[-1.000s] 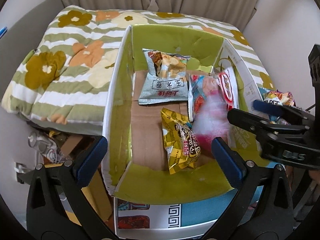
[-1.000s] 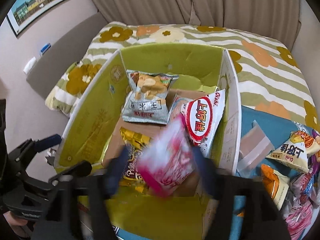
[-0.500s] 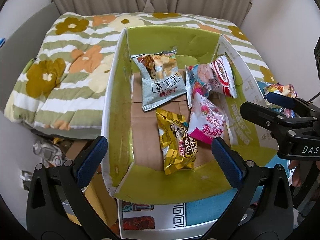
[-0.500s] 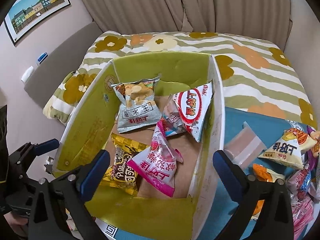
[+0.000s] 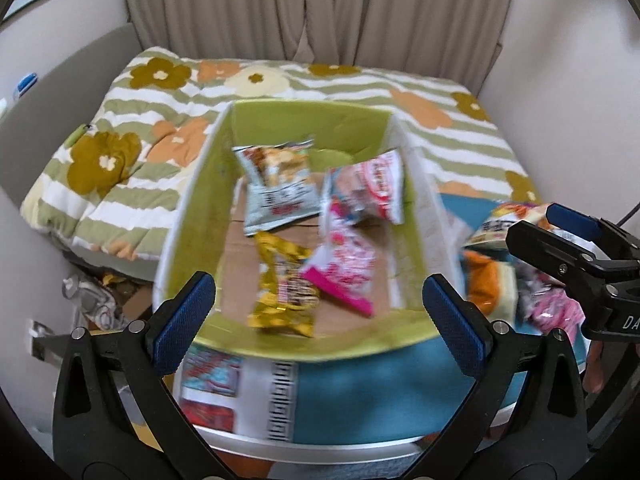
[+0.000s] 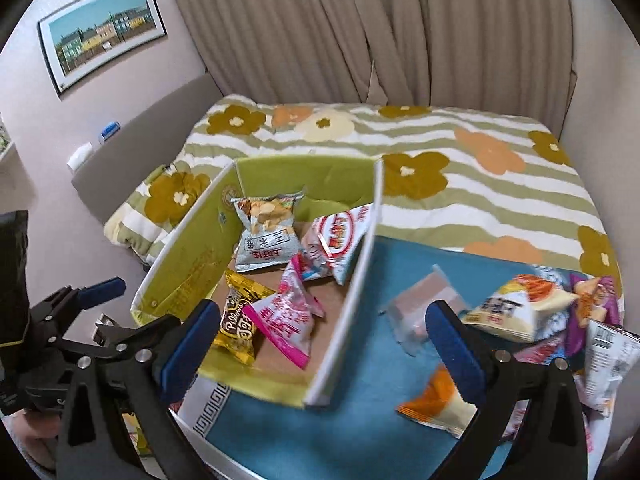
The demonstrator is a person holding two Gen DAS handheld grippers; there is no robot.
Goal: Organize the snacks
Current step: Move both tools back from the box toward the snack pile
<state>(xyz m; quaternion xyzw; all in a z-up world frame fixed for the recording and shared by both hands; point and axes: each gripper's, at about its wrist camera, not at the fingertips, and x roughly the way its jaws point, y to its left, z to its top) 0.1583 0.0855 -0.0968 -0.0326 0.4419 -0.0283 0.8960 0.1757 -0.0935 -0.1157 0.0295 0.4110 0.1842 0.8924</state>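
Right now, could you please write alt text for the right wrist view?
Four snack bags lie in a green-lined cardboard box on a blue mat. The open, empty right gripper frames it, with loose snacks at right.

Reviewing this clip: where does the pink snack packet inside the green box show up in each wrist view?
Left wrist: the pink snack packet lies on the box floor, right of centre, beside the yellow packet.
Right wrist: the pink snack packet lies left of centre, just beyond the right gripper's left pad, again beside the yellow packet.
Shared landmark: the silver packet at the far end of the green box.
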